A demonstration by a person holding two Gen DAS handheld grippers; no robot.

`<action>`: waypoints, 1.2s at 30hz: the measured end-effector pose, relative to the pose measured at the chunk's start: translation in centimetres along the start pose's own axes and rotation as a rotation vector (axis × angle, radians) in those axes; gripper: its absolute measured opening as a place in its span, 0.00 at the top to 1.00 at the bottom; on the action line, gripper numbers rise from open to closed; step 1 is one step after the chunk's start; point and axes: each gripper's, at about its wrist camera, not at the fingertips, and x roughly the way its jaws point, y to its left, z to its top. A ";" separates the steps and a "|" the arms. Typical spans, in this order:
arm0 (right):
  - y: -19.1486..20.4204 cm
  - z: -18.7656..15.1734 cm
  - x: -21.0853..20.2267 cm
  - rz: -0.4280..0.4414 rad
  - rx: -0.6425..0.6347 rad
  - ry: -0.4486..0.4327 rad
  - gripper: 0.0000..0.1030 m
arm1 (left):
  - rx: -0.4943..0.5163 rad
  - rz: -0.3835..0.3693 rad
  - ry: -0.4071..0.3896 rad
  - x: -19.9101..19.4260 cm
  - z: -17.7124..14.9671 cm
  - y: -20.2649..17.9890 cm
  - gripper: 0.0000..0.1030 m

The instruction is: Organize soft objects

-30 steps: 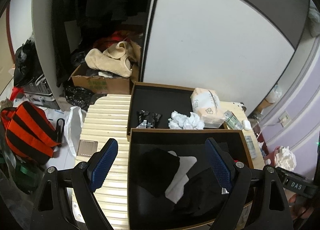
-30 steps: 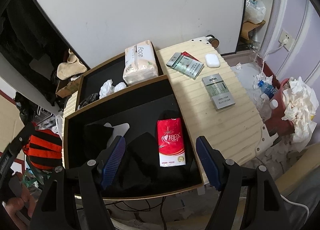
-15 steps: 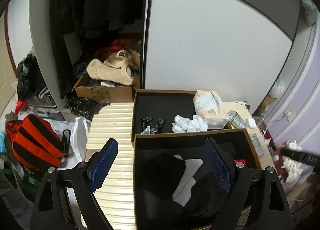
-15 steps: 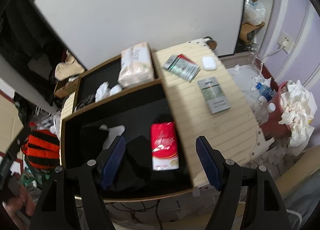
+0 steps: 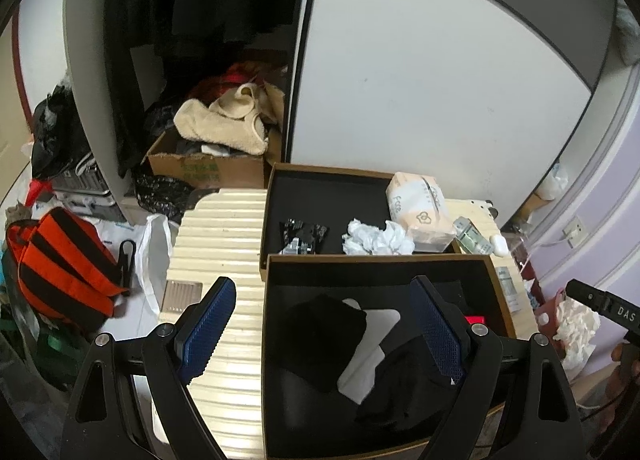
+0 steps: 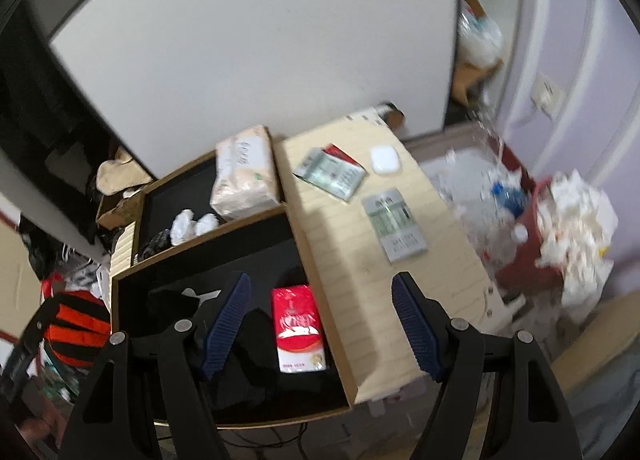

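Observation:
Two black-lined cardboard boxes stand on a cream slatted table (image 5: 216, 236). The near box (image 5: 376, 258) holds black cloths (image 5: 324, 336), a white card (image 5: 372, 344) and a red tissue packet (image 6: 298, 328). In the far box (image 5: 276, 196) lie a peach tissue pack (image 5: 420, 208), crumpled white tissues (image 5: 376, 238) and a small black item (image 5: 304, 234). My left gripper (image 5: 322, 288) hangs open over the near box's left rim with nothing in it. My right gripper (image 6: 322, 280) is open above the box's right wall, the red packet below and between its fingers, untouched.
On the table right of the boxes lie two flat grey-green packs (image 6: 394, 224) (image 6: 332, 172) and a white earbud case (image 6: 384, 158). A red bin overflowing with tissues (image 6: 560, 232) stands to the right on the floor. On the left are an orange-black bag (image 5: 60, 260) and a cardboard box of clothes (image 5: 208, 170).
The right gripper drifted up and to the right, so the boxes and the red packet slid left and lower in its view, now blurred. The left gripper stayed put. Both jaws kept their width.

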 end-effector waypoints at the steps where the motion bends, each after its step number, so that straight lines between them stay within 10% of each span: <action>1: 0.0 0.1 -0.1 0.006 -0.014 -0.009 0.31 | -0.007 -0.004 0.009 0.0 -0.1 0.1 0.16; 36: 0.2 1.3 0.5 0.087 0.026 -0.075 0.31 | 0.057 0.052 0.120 3.2 -1.8 -1.2 0.16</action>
